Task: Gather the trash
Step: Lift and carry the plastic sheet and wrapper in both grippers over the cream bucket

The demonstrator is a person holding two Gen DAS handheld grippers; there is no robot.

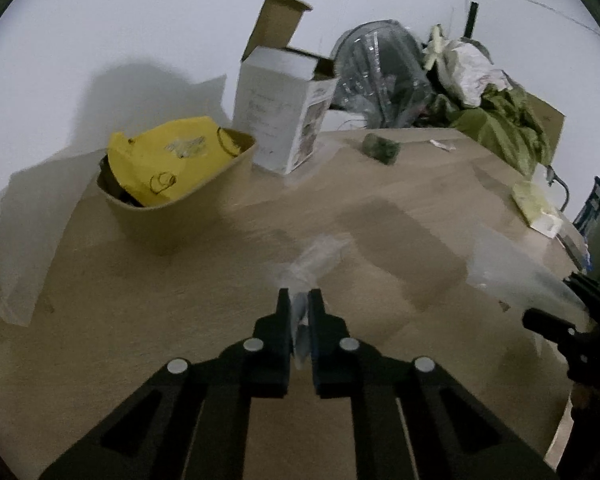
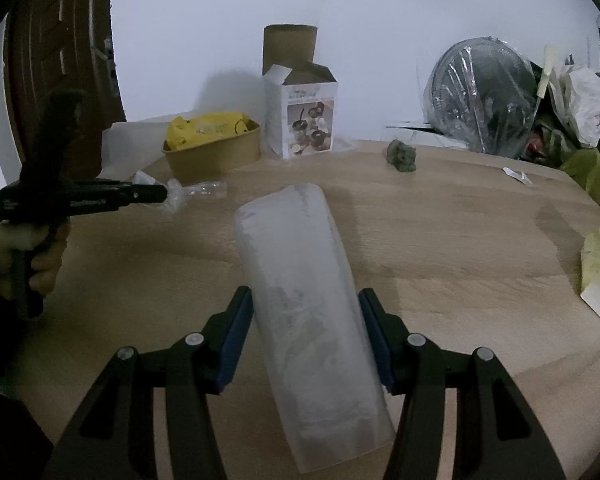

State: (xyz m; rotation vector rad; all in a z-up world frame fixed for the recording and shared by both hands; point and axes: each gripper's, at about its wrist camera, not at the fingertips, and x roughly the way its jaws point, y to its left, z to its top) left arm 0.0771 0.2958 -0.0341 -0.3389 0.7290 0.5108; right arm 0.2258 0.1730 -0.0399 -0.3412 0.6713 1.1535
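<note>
We see a pale wood-grain worktop set against a plain white wall, with a dark brown door at the upper left of the right wrist view. Along the back edge stand a tan paper bowl holding a yellow packet, an opened white carton just right of it, and a fan wrapped in clear plastic at the upper right, beside a heap of olive cloth and crumpled bags. A small grey-green lump lies alone near the far edge.

Our left gripper has its fingers pressed together on a scrap of clear plastic wrap low in the middle of its view; in the right wrist view the scrap hangs crumpled at the gripper's tip, mid-left. Our right gripper has its blue-padded fingers clamped on a tall translucent plastic cup, which runs up through the centre of the frame.
</note>
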